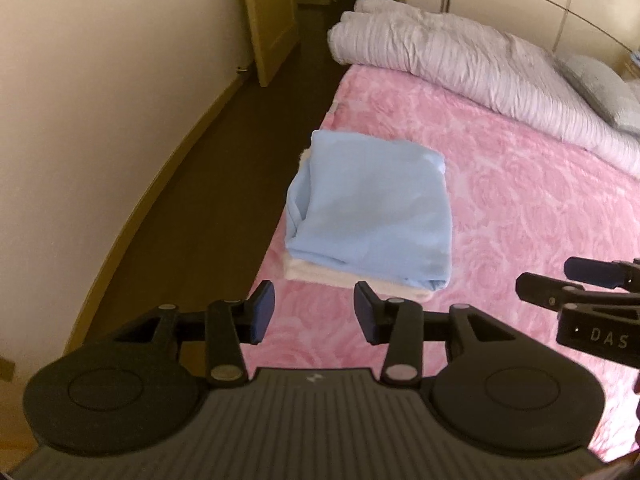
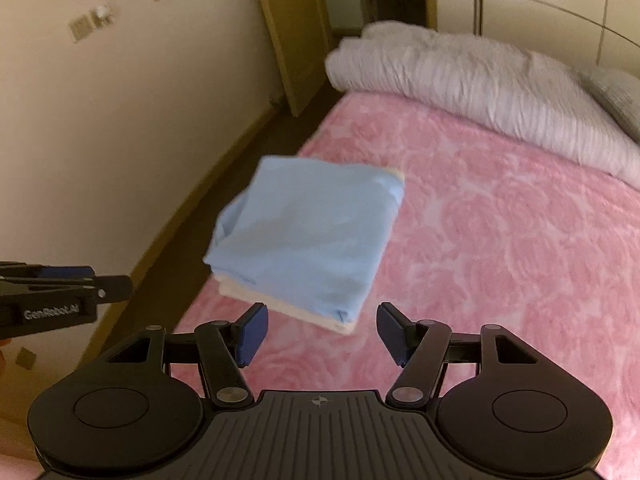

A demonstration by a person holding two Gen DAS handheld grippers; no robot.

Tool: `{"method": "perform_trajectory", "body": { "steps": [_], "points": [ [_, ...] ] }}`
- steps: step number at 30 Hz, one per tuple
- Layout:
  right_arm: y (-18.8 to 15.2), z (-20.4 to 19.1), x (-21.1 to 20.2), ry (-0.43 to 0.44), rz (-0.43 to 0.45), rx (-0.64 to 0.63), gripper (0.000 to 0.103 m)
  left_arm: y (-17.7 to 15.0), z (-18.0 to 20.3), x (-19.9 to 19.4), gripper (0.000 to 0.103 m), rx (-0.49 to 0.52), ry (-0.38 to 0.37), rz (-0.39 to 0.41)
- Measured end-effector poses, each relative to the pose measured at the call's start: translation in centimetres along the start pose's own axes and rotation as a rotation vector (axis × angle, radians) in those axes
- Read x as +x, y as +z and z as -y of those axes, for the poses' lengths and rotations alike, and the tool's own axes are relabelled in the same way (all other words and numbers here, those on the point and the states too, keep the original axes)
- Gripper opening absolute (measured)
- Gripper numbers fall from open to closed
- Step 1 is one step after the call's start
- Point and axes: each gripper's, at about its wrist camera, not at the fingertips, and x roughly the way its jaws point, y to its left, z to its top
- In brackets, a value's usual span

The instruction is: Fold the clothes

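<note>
Left wrist view is showing a folded light-blue cloth garment lying on a folded cream towel near the pink bed's left edge. Both left gripper and right gripper are hovering apart, empty. Soft, light, floppy; probably best pinched at folded edges.

Home bedroom: bed under pink rose-pattern cover, rolled quilt at its far end, wooden door left of bed (ajar).

pink bedspread lies bare between folded stack and rolled duvet.
</note>
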Motion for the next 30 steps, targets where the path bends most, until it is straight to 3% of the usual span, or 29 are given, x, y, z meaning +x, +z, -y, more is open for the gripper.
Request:
{"method": "perform_trajectory", "body": {
  "steps": [8, 17, 30],
  "points": [
    [0.6, 4.5, -3.0, 0.024, 0.025, -0.080, 0.064, -2.0, 5.8, -2.2, 0.036, -0.068, 0.041, -0.010],
    [-0.4, 11.1, -4.6, 0.104, -0.091, -0.192, 0.064, -4.6, 12.9, -5.1, 0.036, -0.179, 0.111, -0.022],
    [-2.0, 17.2, -8.3, 0.180, -0.122, -0.371, 0.064, -8.6, 21.5, -8.9, 0.036, -0.333, 0.185, -0.010]
  ]
}}
